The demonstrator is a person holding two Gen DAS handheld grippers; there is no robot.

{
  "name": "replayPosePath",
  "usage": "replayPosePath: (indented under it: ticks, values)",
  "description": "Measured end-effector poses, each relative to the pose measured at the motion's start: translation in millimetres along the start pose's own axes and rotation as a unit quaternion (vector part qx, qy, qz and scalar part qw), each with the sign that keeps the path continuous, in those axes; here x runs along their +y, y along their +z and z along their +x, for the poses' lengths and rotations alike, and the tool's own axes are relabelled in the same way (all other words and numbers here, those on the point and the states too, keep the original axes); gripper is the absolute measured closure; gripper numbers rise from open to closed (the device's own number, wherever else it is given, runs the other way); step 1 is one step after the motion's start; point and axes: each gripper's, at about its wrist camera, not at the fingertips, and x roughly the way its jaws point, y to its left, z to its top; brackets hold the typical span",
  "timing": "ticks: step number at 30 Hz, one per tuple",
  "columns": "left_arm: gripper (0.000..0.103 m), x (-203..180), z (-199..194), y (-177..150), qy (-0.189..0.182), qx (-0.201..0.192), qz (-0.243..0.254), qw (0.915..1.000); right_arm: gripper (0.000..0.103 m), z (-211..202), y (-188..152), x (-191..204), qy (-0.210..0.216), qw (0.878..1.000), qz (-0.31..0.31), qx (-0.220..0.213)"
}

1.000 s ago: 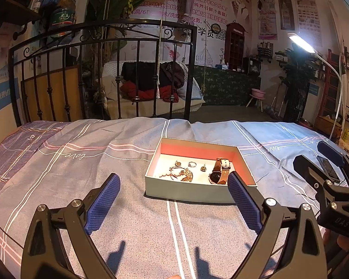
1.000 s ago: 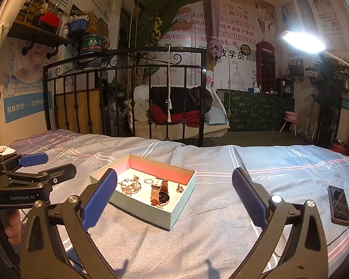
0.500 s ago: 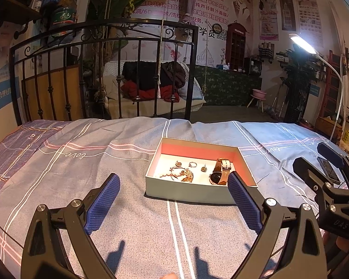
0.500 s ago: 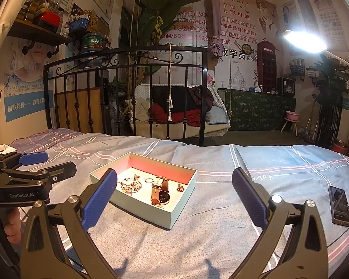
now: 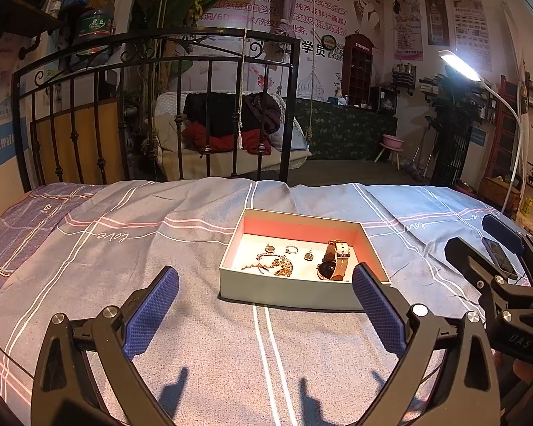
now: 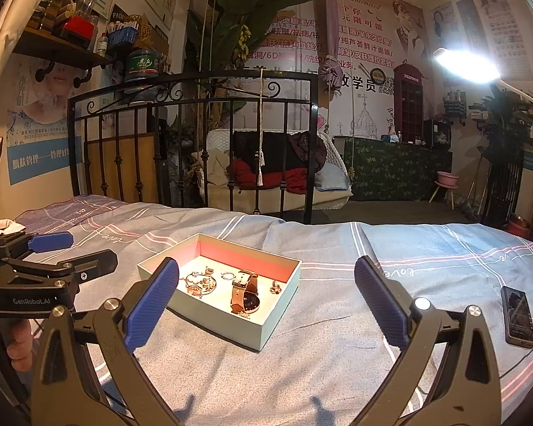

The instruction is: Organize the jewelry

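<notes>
A shallow open box [image 5: 287, 296] with a pink inner wall lies on the bed [image 5: 124, 284]. Inside lie a brown-strap watch [image 5: 334, 261], a beaded bracelet with gold chain [image 5: 275, 264], a ring [image 5: 291, 249] and small pendants. My left gripper [image 5: 264, 307] is open and empty, just short of the box's near wall. My right gripper [image 6: 266, 300] is open and empty, to the right of the box [image 6: 227, 323]; the watch [image 6: 243, 291] and bracelet [image 6: 199, 282] show there too.
A dark phone [image 6: 517, 316] lies on the bed at the right. A black iron bed rail [image 5: 160, 106] stands behind the box. A bright floor lamp [image 6: 465, 64] stands at the right. The left gripper [image 6: 49, 259] shows in the right wrist view.
Nothing on the bed has moved. Both grippers stay open and almost still.
</notes>
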Motion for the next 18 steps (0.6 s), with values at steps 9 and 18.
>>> replayPosePath:
  ticks: [9, 18]
  values:
    - [0.006, 0.2, -2.8, -1.7, 0.01, -0.002, -0.011, 0.9999, 0.006, 0.2, -0.3, -0.2, 0.001, 1.0, -0.001, 0.0]
    - [0.006, 0.6, 0.0, -1.5, -0.002, 0.012, -0.013, 0.9998, 0.006, 0.3, -0.3, -0.6, -0.001, 1.0, -0.001, -0.001]
